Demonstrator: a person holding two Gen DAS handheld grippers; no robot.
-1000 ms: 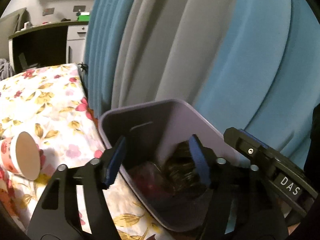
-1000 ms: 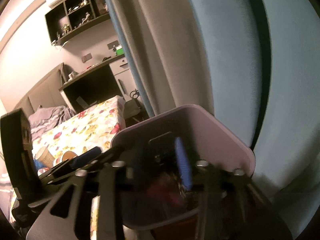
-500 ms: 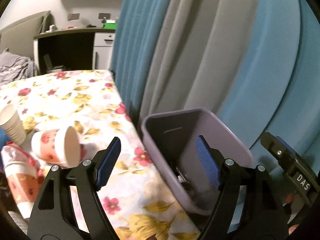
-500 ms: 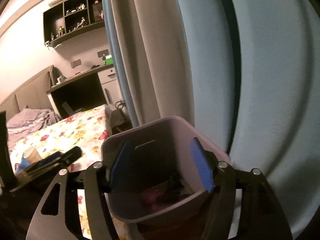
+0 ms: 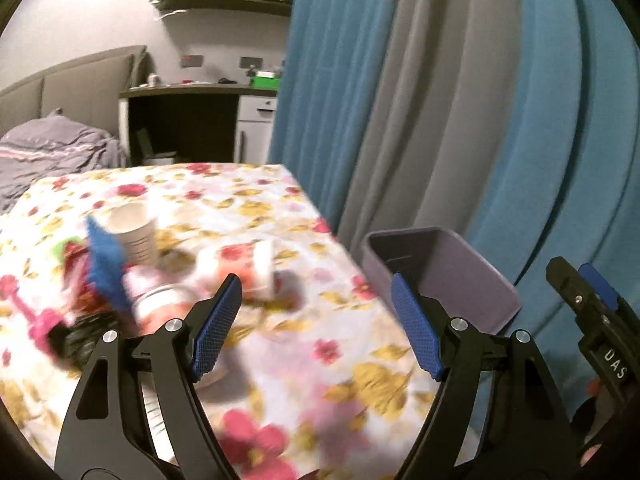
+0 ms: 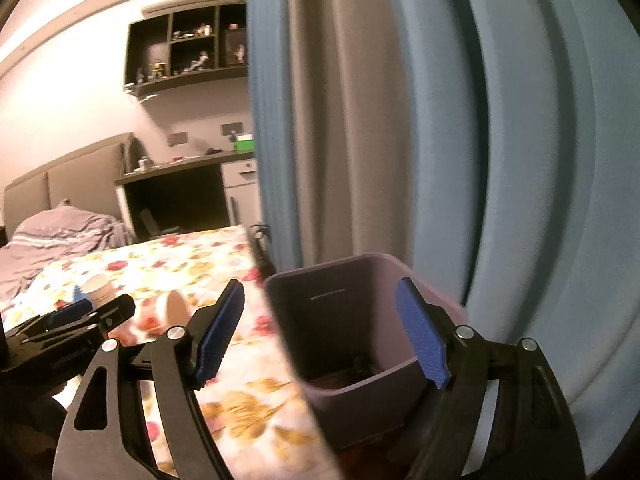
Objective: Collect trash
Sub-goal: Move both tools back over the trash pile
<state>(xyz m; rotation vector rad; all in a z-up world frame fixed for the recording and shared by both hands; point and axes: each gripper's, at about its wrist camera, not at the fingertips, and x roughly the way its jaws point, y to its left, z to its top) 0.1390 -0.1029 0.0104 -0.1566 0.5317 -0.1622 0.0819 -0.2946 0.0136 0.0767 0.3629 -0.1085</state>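
Both hand-held grippers, left (image 5: 316, 326) and right (image 6: 320, 332), jaws apart, empty. Tipped floral paper cup (image 5: 244, 270) on bench (image 5: 360, 364), 11 o'clock of left: light, crushable; pinch rim gently. Purple bin (image 6: 360, 320) at bench edge.

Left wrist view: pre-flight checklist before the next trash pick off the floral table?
1. Left gripper open and holding nothing: ok.
2. Right gripper open and holding nothing: ok, it hangs over the purple plastic bin.
3. Target in view: ok, a floral paper cup lying on its side sits ahead of the left gripper on the floral tablecloth.
4. Target free of neighbours: not ok, an upright white paper cup and blurred wrappers crowd its left.
5. Image sharp enough to aim: not ok, motion blur over the clutter.
6. Bin has room: cannot tell, only some dark trash shows at the bottom.
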